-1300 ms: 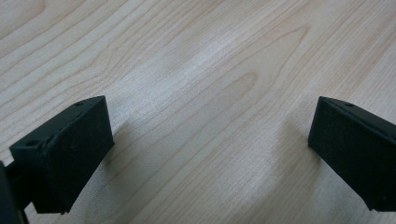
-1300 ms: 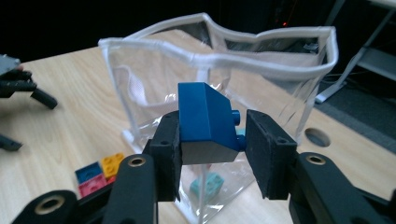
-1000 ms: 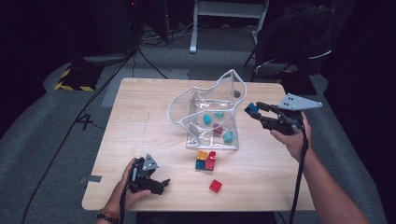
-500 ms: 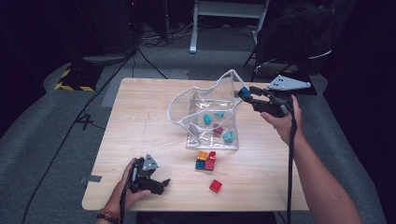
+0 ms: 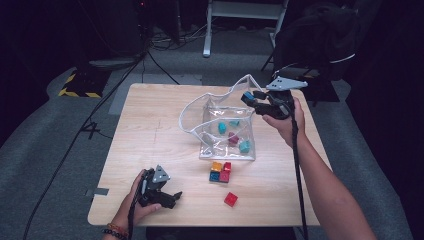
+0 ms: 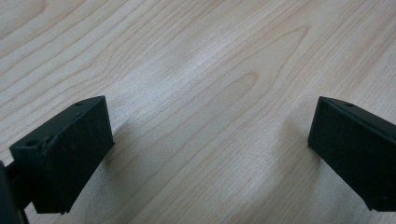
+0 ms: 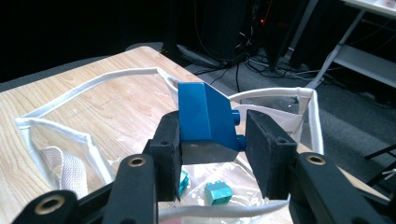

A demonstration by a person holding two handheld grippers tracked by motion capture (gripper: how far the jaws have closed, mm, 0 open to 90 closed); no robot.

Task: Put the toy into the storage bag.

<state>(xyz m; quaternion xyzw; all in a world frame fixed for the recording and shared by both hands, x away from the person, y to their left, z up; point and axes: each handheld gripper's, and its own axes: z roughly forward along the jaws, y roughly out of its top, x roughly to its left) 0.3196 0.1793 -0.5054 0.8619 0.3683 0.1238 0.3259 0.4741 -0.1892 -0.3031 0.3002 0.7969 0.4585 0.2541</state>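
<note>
A clear plastic bag (image 5: 214,108) with a white rim stands open mid-table, with teal bricks (image 5: 222,127) and a magenta brick (image 5: 233,138) inside. My right gripper (image 5: 252,99) hovers at the bag's upper right edge, shut on a blue brick (image 5: 248,95). In the right gripper view the blue brick (image 7: 205,119) sits between the jaws of that gripper (image 7: 212,137), above the bag's rim (image 7: 116,77) and a teal brick (image 7: 218,192). My left gripper (image 5: 170,196) rests open on the table near the front edge. In the left gripper view, that gripper (image 6: 210,154) has bare wood between its jaws.
A small cluster of orange, red and blue bricks (image 5: 220,171) lies just in front of the bag. A single red brick (image 5: 230,199) lies nearer the front edge. Cables and a dark chair (image 5: 320,35) lie beyond the wooden table (image 5: 150,125).
My right gripper has carried the blue brick leftward and farther back, up to the bag's mouth. The left gripper has stayed still.
</note>
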